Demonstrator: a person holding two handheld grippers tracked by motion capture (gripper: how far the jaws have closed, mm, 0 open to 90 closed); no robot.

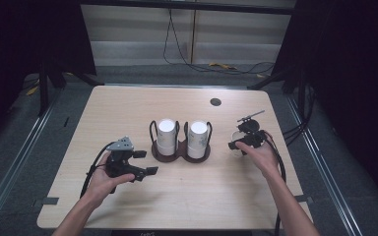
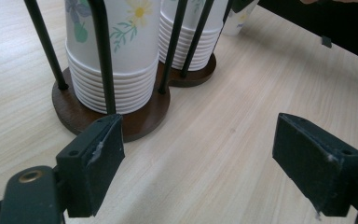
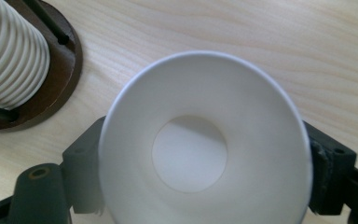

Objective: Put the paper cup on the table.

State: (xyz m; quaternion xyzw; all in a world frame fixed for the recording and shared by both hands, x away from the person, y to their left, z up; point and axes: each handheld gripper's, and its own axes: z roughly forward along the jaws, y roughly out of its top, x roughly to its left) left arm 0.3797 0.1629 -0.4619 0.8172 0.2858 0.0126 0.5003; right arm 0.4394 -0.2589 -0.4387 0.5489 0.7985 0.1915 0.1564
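High view: light wood worktop (image 1: 177, 196) with a dark double-ring cup holder (image 1: 180, 151) at the centre, carrying two upside-down stacks of white paper cups, left stack (image 1: 167, 136) and right stack (image 1: 198, 139), side by side. Left claw (image 1: 146, 162) held low over the worktop, just beside the holder's left end, pointing toward it. Right claw (image 1: 240, 141) to the right of the holder, near the right stack but apart from it, with a single paper cup (image 1: 236, 149) at its tip.

Left gripper view: jaws spread wide, nothing between them but bare wood. Holder base straight ahead, the nearer stack's ribbed rims packed tight between thin black uprights (image 2: 103, 56); floral print on the cup walls.

Right gripper view: jaws pressed against opposite sides of the single cup, mouth turned to the camera, white bottom visible inside. Cup apparently off the stack; cannot tell whether its base touches the wood.

Handling, as a judgement: very light, thin-walled, easily dented or ovalled by a hard squeeze; smooth coated paper likely to slip. Best taken across the wall just under the rolled rim, the stiffest band, with gentle pressure. Nested cups likely to cling together when one is pulled.
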